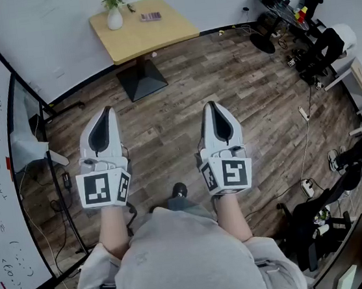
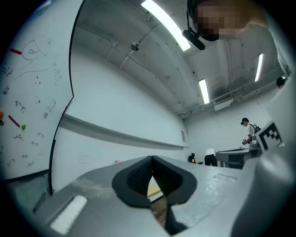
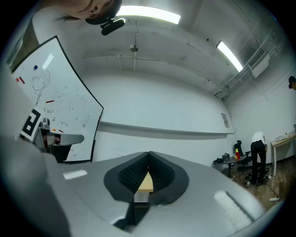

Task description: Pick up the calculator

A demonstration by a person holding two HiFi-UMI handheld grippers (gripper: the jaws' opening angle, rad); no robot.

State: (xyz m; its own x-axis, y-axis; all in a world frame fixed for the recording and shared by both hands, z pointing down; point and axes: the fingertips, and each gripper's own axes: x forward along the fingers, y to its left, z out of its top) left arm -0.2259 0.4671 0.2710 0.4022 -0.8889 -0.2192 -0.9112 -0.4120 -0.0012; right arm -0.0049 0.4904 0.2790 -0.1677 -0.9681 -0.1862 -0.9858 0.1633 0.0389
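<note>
- Small dark rectangular calculator (image 1: 150, 17): lies on the square light-wood table (image 1: 155, 38), near a white vase of flowers (image 1: 114, 16), well apart from my claws.
- My left gripper (image 1: 104, 112): clenched, holding nothing.
- My right gripper (image 1: 213, 105): clenched, holding nothing.

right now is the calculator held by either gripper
No, the calculator lies on the wooden table near the flower vase.

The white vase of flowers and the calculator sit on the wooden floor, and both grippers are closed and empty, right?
Not the floor: the head view shows the white vase of flowers and the small dark calculator on the light wooden table. The left gripper and right gripper are closed and empty.
</note>
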